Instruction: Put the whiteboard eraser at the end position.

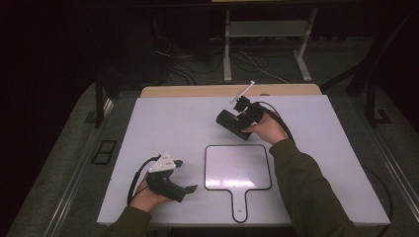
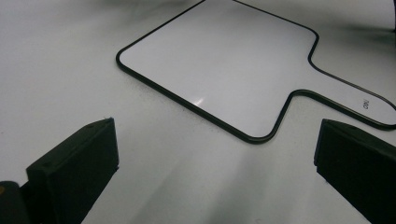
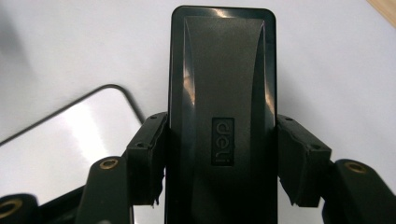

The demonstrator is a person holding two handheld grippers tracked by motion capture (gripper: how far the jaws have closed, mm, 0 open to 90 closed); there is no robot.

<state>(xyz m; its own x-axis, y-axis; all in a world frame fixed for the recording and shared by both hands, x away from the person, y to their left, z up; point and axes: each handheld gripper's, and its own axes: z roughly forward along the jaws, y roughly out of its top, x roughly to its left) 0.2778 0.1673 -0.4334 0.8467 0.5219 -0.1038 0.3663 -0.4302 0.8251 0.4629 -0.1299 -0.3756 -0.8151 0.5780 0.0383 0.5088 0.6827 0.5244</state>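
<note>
— Grippers first, nearest one: what's the left gripper doing?

— It sits at the near left of the white table, held low in the person's left hand. Its jaws stand wide apart with nothing between them. The left gripper view looks between the two black jaws across bare table to the whiteboard.

— Which whiteboard?

— A small handled whiteboard with a black rim, lying flat near the front middle of the table, its handle pointing toward the person. The left gripper is just to its left, apart from it.

— And farther back?

— The right gripper, held in the right hand, is beyond the whiteboard's far right corner. Its jaws are clamped on a black eraser.

— Sure it's gripped?

— Yes. In the right gripper view the black eraser fills the gap, and both pads press on its long sides. It bears an embossed "deli" mark. A corner of the whiteboard shows below it at the left.

— Is the eraser touching the table?

— I cannot tell.

— Anything beyond?

— A wooden strip along the table's far edge, then a dark floor with cables and a metal stand.
</note>
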